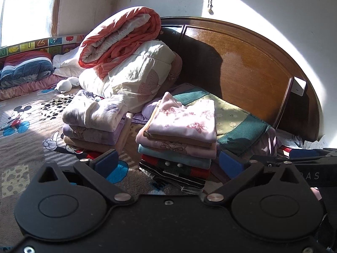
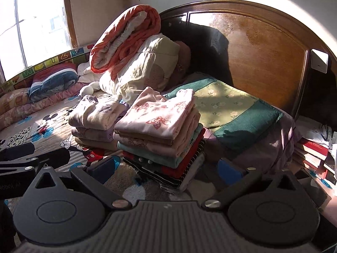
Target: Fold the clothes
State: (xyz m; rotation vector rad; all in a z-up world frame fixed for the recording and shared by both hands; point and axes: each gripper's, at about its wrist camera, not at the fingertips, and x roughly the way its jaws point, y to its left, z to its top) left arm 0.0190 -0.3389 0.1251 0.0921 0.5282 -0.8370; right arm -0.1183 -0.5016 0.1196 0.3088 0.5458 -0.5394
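Two stacks of folded clothes stand on the bed. The nearer, taller stack (image 1: pixel 179 143) (image 2: pixel 160 135) has a pink printed garment (image 1: pixel 185 118) (image 2: pixel 155 116) on top, over teal, red and striped pieces. Left of it, a lower stack (image 1: pixel 94 124) (image 2: pixel 94 122) is topped by a pale lilac garment. My left gripper (image 1: pixel 168 164) stands open before the tall stack, nothing between its blue pads. My right gripper (image 2: pixel 166 168) is open too, empty, a little short of the same stack. The right gripper's arm (image 1: pixel 305 154) shows at the left view's right edge.
Rolled quilts, orange over cream (image 1: pixel 126 59) (image 2: pixel 134 52), lie behind the stacks. A pillow with a green towel (image 1: pixel 236 118) (image 2: pixel 231 113) sits against the wooden headboard (image 1: pixel 252 59) (image 2: pixel 263 46). Cartoon-print bedsheet (image 1: pixel 27 122), more bedding (image 1: pixel 25 69) by the window, and books (image 2: pixel 311 149) at right.
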